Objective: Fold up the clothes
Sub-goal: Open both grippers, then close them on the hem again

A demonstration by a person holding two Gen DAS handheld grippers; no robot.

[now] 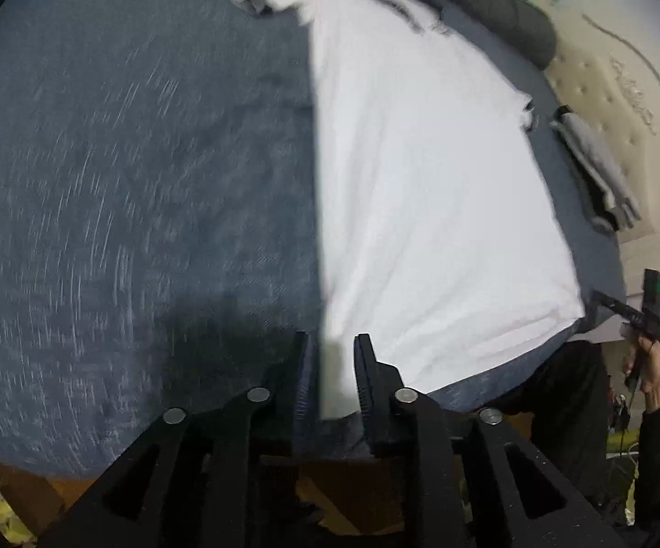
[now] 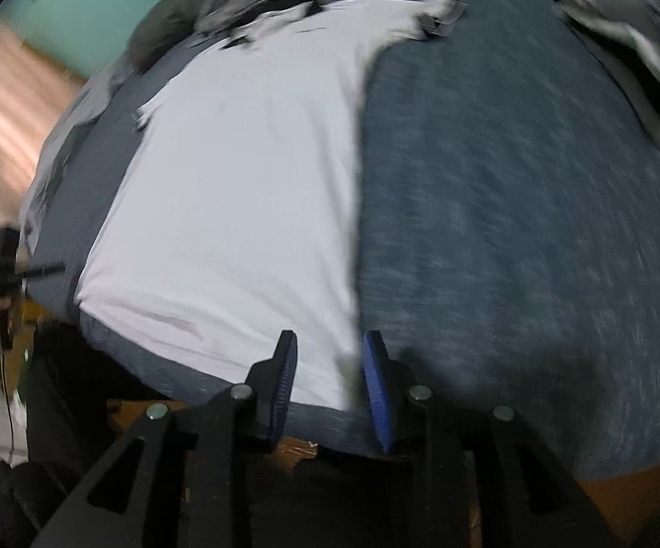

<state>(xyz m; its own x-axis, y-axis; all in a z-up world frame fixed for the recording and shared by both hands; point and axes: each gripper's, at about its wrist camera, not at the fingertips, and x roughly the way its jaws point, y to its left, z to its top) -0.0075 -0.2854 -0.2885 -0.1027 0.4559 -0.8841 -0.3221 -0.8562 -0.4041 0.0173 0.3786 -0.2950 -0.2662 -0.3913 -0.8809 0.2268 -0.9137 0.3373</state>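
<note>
With the white shirt (image 1: 421, 192) spread flat on the bed (image 1: 124, 182), I hold both claws, left (image 1: 330, 365) and right (image 2: 327, 365), spread over its hem corners, seemingly placed for gripping.

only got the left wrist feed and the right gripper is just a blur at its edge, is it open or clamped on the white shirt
Observer: Open. The right gripper has its blue pads apart, with nothing clamped.
Operator: where is it over the shirt
Observer: In the right wrist view the near corner of the white shirt, on that gripper's side, shows between its fingers.
Operator: whats beyond that edge
Observer: A wide stretch of blue bed cover, with a grey garment at its far corner.
</note>
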